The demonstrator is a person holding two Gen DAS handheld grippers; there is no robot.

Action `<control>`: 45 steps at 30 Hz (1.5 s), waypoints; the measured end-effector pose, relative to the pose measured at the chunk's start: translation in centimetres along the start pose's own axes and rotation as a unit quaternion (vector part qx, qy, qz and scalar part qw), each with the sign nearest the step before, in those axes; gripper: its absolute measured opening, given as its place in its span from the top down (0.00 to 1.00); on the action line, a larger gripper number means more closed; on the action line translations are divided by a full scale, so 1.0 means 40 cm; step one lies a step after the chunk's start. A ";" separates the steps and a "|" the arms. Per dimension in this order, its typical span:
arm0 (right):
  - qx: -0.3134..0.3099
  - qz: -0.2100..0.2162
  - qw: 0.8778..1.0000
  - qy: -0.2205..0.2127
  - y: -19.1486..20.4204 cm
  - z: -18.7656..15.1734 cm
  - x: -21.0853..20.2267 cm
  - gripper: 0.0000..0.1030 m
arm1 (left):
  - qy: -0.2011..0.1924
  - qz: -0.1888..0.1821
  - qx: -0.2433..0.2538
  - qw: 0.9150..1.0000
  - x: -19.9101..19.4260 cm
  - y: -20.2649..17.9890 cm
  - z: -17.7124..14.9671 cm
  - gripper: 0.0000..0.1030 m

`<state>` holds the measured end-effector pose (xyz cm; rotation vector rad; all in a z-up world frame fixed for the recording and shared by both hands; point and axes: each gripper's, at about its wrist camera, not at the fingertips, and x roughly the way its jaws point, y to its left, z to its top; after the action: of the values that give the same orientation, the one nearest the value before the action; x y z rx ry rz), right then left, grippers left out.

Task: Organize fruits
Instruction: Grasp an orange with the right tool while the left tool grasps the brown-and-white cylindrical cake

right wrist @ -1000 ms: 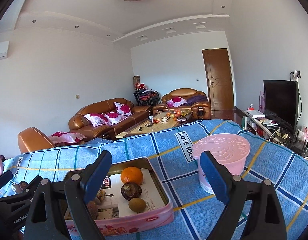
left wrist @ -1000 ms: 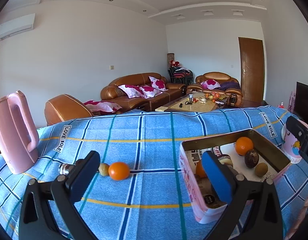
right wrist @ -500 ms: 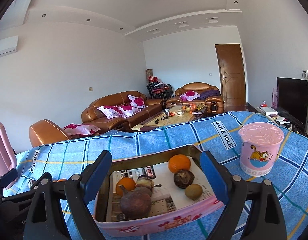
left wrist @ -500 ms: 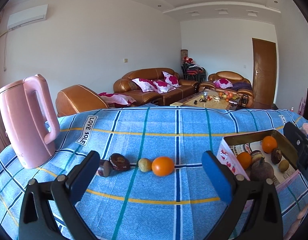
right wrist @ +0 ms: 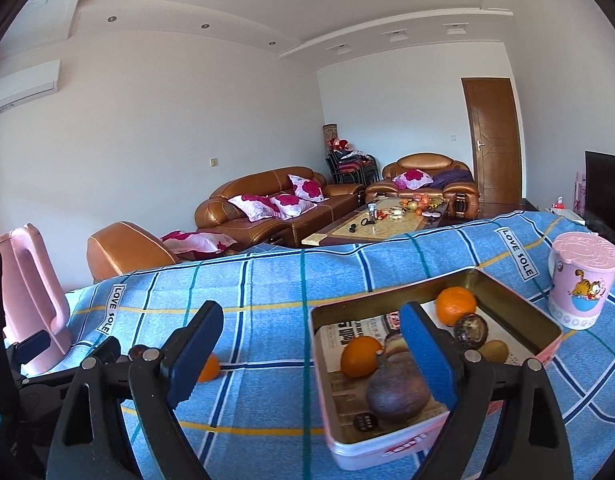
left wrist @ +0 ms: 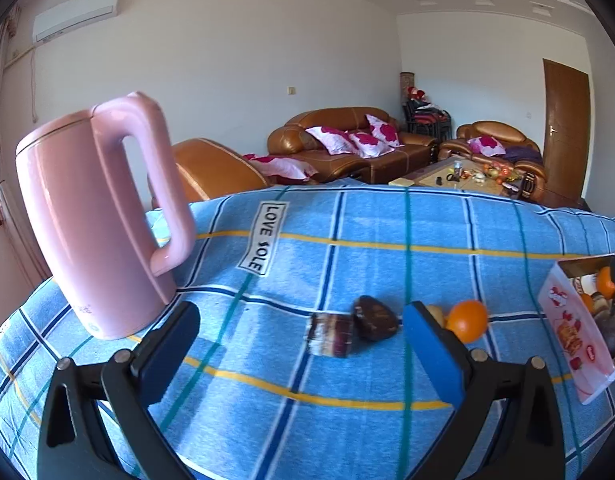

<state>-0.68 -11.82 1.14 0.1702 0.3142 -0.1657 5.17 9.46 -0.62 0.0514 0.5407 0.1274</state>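
A row of fruit lies on the blue checked tablecloth [left wrist: 347, 232] in the left wrist view: a cut purple piece [left wrist: 330, 334], a dark brown fruit [left wrist: 373, 323], a small tan fruit [left wrist: 436, 314] partly behind my finger, and an orange [left wrist: 466, 320]. My left gripper [left wrist: 303, 352] is open and empty just in front of them. The pink tin box [right wrist: 391, 446] holds two oranges [right wrist: 454, 305], a large purple fruit [right wrist: 397, 394] and other fruit. My right gripper [right wrist: 311, 352] is open and empty over the box's left edge.
A pink kettle [left wrist: 95, 216] stands at the table's left. A pink cartoon cup [right wrist: 581, 280] stands right of the box. The box also shows at the right edge of the left wrist view [left wrist: 567, 332]. Sofas and a coffee table lie beyond the table.
Both grippers have swung left. The left one now faces the loose fruit and kettle, closer to them. The right one has shifted from the cup toward the box's left side.
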 end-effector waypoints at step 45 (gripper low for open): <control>-0.052 0.111 0.983 0.137 0.156 -0.041 0.139 0.58 | 0.078 -0.061 0.030 0.995 0.112 0.057 0.015 0.00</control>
<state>5.22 -6.19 -1.28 0.1224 0.5738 0.0979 9.06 12.30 -2.20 0.0670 0.7028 -0.0045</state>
